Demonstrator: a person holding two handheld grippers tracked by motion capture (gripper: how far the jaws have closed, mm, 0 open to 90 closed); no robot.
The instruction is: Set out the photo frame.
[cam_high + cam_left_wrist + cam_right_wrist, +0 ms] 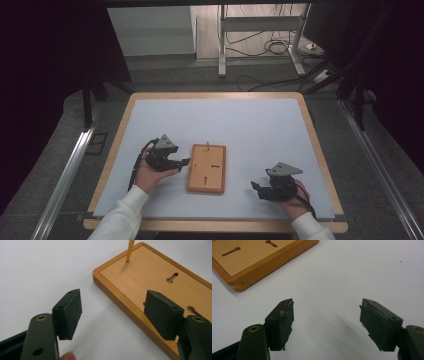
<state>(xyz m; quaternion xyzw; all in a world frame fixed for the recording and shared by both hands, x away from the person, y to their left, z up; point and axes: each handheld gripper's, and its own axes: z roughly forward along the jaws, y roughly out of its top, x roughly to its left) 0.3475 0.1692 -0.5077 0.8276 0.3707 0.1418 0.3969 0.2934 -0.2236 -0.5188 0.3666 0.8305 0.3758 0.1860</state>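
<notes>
A flat wooden board [206, 168] with keyhole slots lies on the white sheet, and a thin wooden peg [207, 145] stands upright near its far end. My left gripper [186, 162] rests just left of the board, pointing at its left edge. In the left gripper view this gripper [112, 312] is open with nothing between its pads, and the board [150, 277] and peg [130, 251] lie just ahead. My right gripper [254, 186] sits to the right of the board near the front edge. It is open [327, 320] over bare sheet, with a corner of the board [249, 257] at upper left.
The white sheet [250, 125] covers a wood-rimmed table [215, 95]. Beyond the far edge are the legs of a metal stand [222, 55] and cables [270, 47] on the floor. Metal rails [65, 170] run along both sides of the table.
</notes>
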